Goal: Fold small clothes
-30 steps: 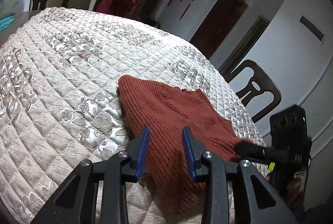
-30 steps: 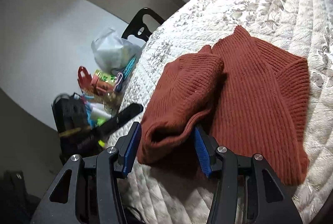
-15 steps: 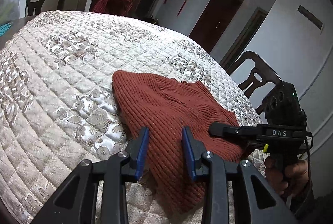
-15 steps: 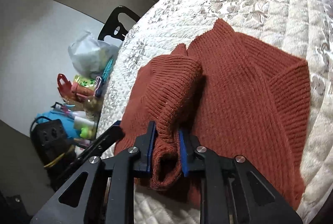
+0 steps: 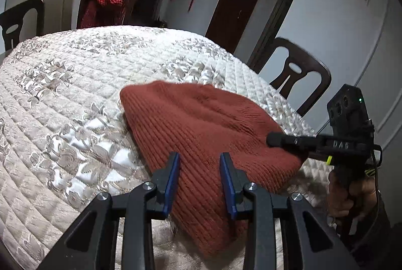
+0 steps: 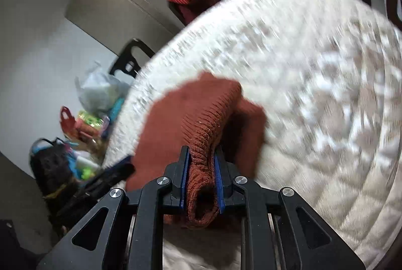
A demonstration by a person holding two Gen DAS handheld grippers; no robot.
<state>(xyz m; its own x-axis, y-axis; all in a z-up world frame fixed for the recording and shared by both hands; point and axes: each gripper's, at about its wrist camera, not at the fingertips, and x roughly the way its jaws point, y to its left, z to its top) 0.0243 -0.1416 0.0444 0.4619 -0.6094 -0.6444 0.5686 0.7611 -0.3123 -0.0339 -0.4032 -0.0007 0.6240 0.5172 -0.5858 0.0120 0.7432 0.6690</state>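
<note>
A rust-red ribbed knit sweater (image 5: 201, 126) lies on the quilted cream table cover (image 5: 75, 94). My left gripper (image 5: 199, 164) is open, its blue pads either side of the sweater's near edge, holding nothing. My right gripper (image 6: 201, 169) is shut on a bunched fold of the sweater (image 6: 201, 124) and holds it raised above the cover; that view is blurred by motion. The right gripper also shows in the left wrist view (image 5: 276, 139), clamped at the sweater's right side.
Dark wooden chairs stand around the table (image 5: 299, 74), one draped with a red checked cloth (image 5: 105, 3). Beyond the table's left edge in the right wrist view sit a plastic bag (image 6: 100, 91) and colourful clutter (image 6: 83, 124).
My right gripper closed on the sweater's sleeve fold, then lifted it and carried it across the garment. My left gripper stayed open at the near edge.
</note>
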